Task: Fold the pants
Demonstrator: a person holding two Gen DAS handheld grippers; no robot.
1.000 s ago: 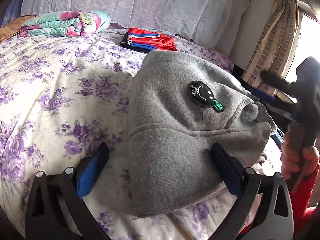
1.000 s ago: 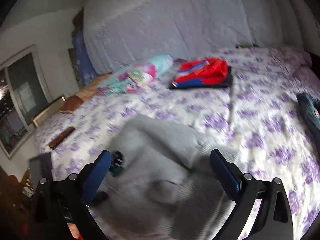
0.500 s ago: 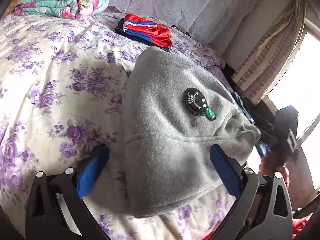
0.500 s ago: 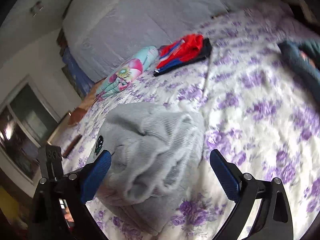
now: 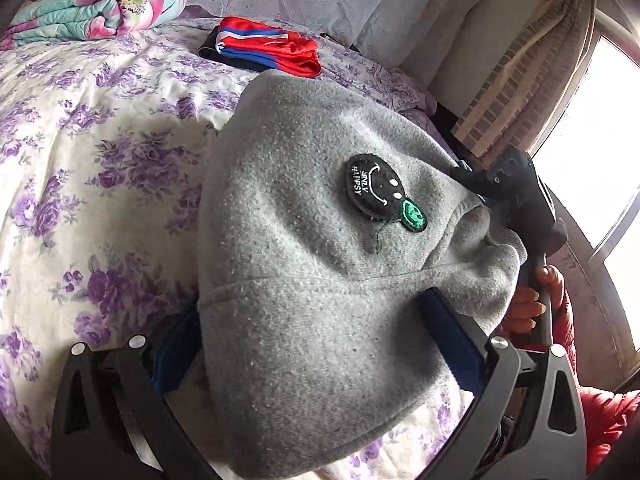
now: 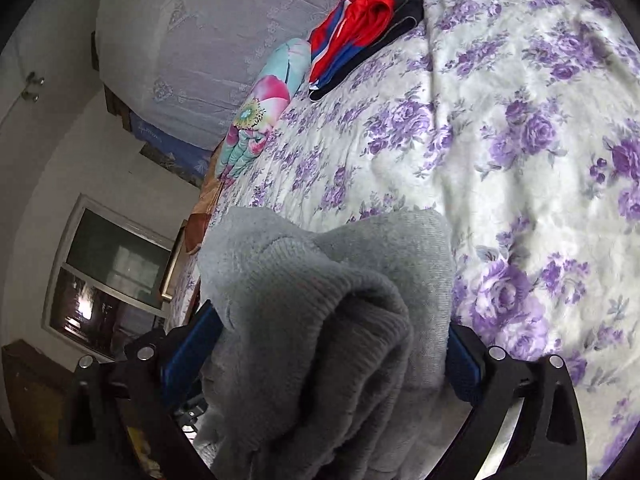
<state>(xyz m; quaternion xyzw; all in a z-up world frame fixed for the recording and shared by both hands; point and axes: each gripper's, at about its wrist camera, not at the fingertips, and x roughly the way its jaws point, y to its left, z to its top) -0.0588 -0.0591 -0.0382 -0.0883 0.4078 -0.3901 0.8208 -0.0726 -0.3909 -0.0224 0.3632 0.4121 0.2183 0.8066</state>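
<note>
The grey pants lay bunched on the flowered bedspread at the near edge of the bed, already folded into a thick bundle with a black smiley patch and a small green one facing up. The left gripper straddled the near end of that bundle: its blue pads sat on either side of the cloth, the left pad partly hidden behind it, so whether the jaws were pinching or only bracketing the fabric could not be told. The right gripper met the bundle from its right end, where ribbed layers were stacked; its pads pressed against both flanks of the roll and it looked clamped on the pants. In the left wrist view the person's hand held that tool's handle at the right. Far across the bed lay a folded red and blue garment and a rolled floral quilt, well apart from the work. The step in hand seemed to be gripping the folded bundle at two ends, either for a last fold or to carry it. The next move would call for both tools to rise together and level, since thick fleece slips and the stacked layers could spill open if one end led.
</note>
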